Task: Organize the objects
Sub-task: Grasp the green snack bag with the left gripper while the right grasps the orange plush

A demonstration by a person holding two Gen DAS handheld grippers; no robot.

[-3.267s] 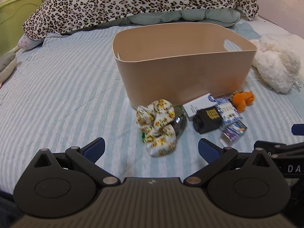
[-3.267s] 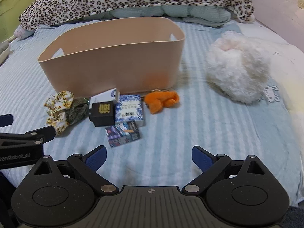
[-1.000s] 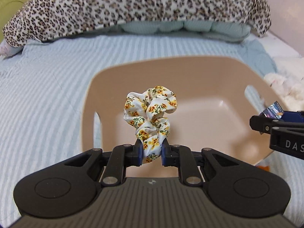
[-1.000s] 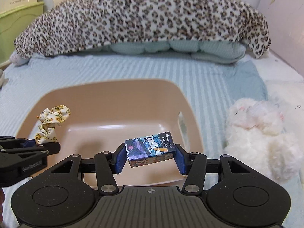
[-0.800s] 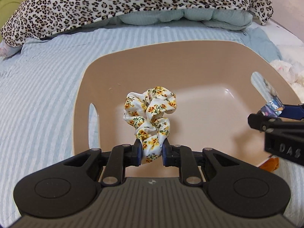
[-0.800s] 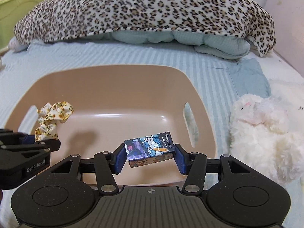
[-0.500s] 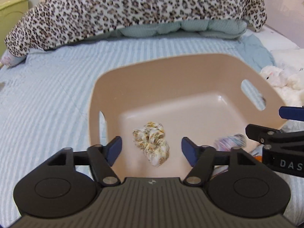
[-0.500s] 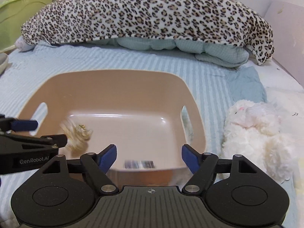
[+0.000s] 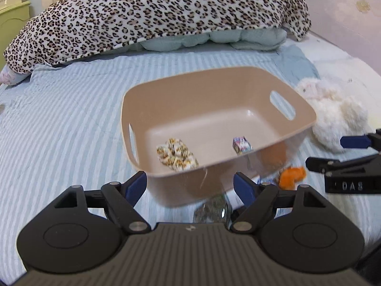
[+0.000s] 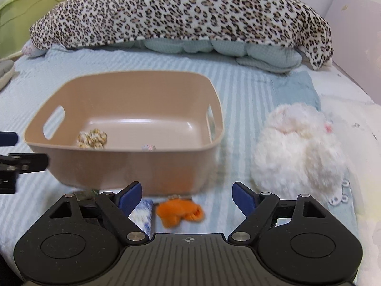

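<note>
A tan plastic bin (image 9: 166, 178) (image 10: 133, 166) stands on the striped bed. Inside it lie the floral scrunchie (image 9: 177, 157) (image 10: 92, 138) and the small colourful box (image 9: 241, 145) (image 10: 148, 147). My left gripper (image 9: 190, 186) is open and empty, just in front of the bin's near wall. My right gripper (image 10: 187, 195) is open and empty, in front of the bin's near right corner. An orange plush toy (image 10: 179, 213) (image 9: 291, 175) and a blue-white box (image 10: 144, 215) lie on the bed between bin and right gripper. A dark green scrunchie (image 9: 212, 208) lies by the left gripper.
A fluffy white plush (image 10: 300, 145) (image 9: 333, 116) lies right of the bin. A leopard-print blanket (image 10: 181, 14) over teal pillows covers the far end of the bed. A green cabinet (image 10: 21, 12) stands at the far left.
Both grippers opened over the bin and dropped the floral scrunchie and the colourful box into it. Both have since pulled back and lowered toward the bin's near side.
</note>
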